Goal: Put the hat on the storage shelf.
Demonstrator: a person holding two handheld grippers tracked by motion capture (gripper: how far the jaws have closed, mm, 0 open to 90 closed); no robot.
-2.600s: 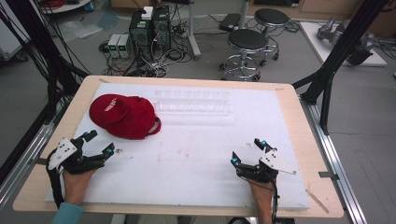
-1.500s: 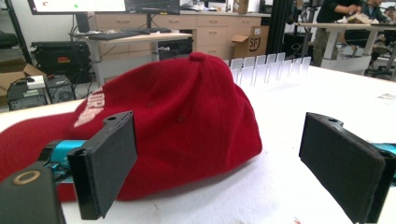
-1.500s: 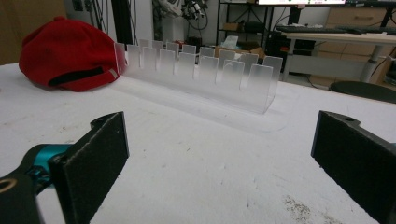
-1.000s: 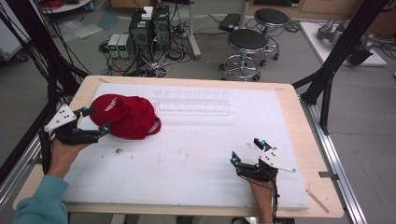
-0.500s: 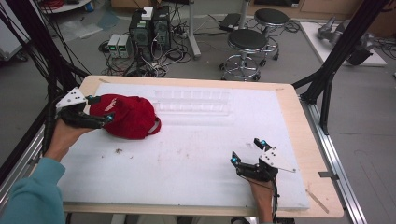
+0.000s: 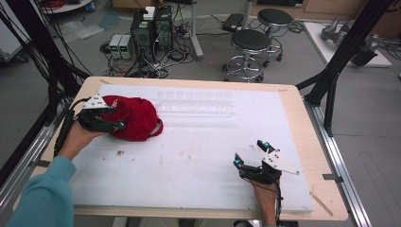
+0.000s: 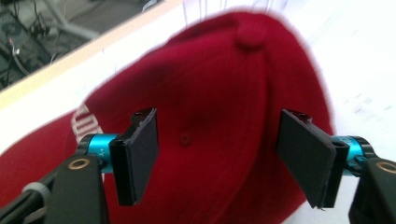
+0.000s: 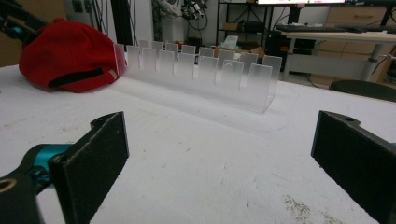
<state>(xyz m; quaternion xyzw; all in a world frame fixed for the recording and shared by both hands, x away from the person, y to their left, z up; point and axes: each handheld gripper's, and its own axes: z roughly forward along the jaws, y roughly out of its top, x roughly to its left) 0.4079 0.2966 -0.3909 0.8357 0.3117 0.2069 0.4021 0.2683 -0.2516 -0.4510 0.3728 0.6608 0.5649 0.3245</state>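
The table (image 6: 302, 109) carries a foam board (image 6: 198, 156) that covers most of its top. On the board, the cap (image 6: 137, 118) lies at my 10 o'clock, near the left edge. My left gripper (image 6: 111, 124) stands at the cap's left side, its jaws set around the crown with the cap between them; they have just been closing. The slotted rack (image 6: 196, 101) stands at 12 o'clock, just right of the cap, along the far edge. My right gripper (image 6: 250, 156) rests on the board at 4 o'clock, well apart from both. Beyond the table, two stools (image 6: 250, 45) stand at 1 o'clock.
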